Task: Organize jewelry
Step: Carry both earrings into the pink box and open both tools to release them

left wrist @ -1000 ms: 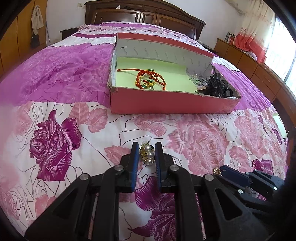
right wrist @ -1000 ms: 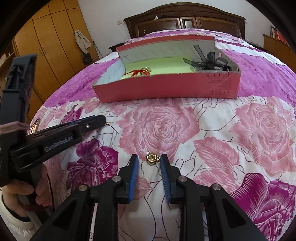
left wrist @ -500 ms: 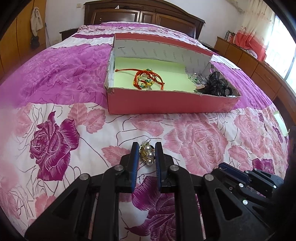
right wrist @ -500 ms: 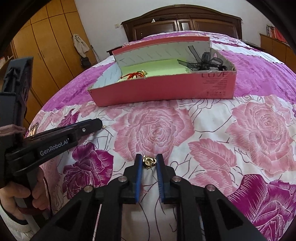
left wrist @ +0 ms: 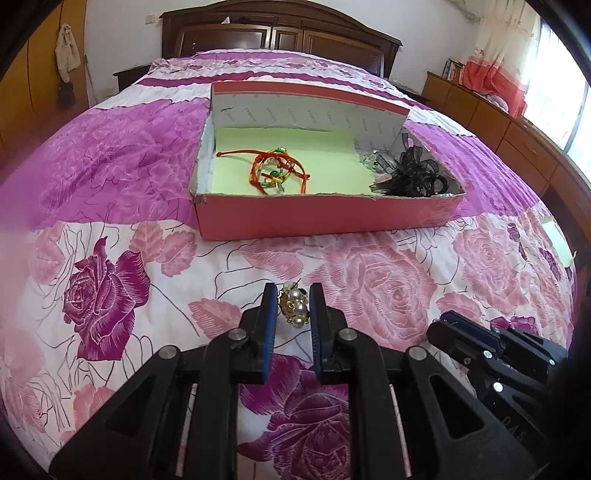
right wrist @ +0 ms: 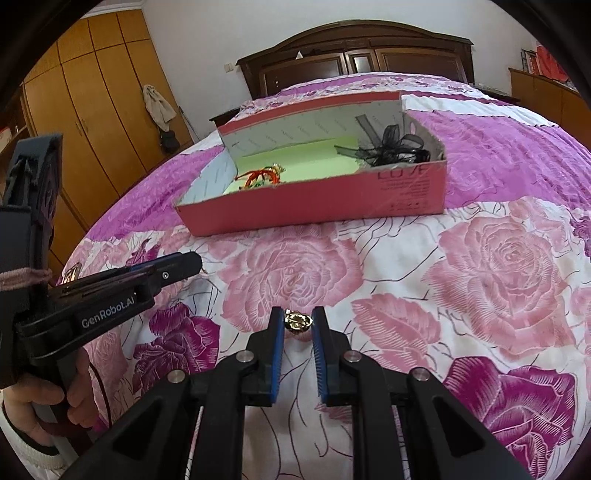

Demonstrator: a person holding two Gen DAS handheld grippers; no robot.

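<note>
My left gripper (left wrist: 293, 291) is shut on a gold and pearl earring (left wrist: 295, 308) and holds it above the bedspread. My right gripper (right wrist: 297, 314) is shut on a small gold ornament (right wrist: 297, 322), lifted off the bed. The pink box (left wrist: 325, 218) lies ahead on the bed, open, with a green floor. Inside it are a red cord bracelet (left wrist: 277, 171), a black ribbon bow (left wrist: 410, 177) and a clear crystal piece (left wrist: 371, 158). The box also shows in the right wrist view (right wrist: 314, 201). The left gripper shows at the left of the right wrist view (right wrist: 201, 264).
The flowered purple and pink bedspread (left wrist: 369, 280) covers the bed. A dark wooden headboard (left wrist: 280, 35) stands behind. Wooden wardrobes (right wrist: 92, 110) stand at the left, low cabinets (left wrist: 491, 110) at the right.
My right gripper has shut on the gold ornament and lifted it. Both grippers have risen and moved a little toward the box. The left gripper keeps its earring.
</note>
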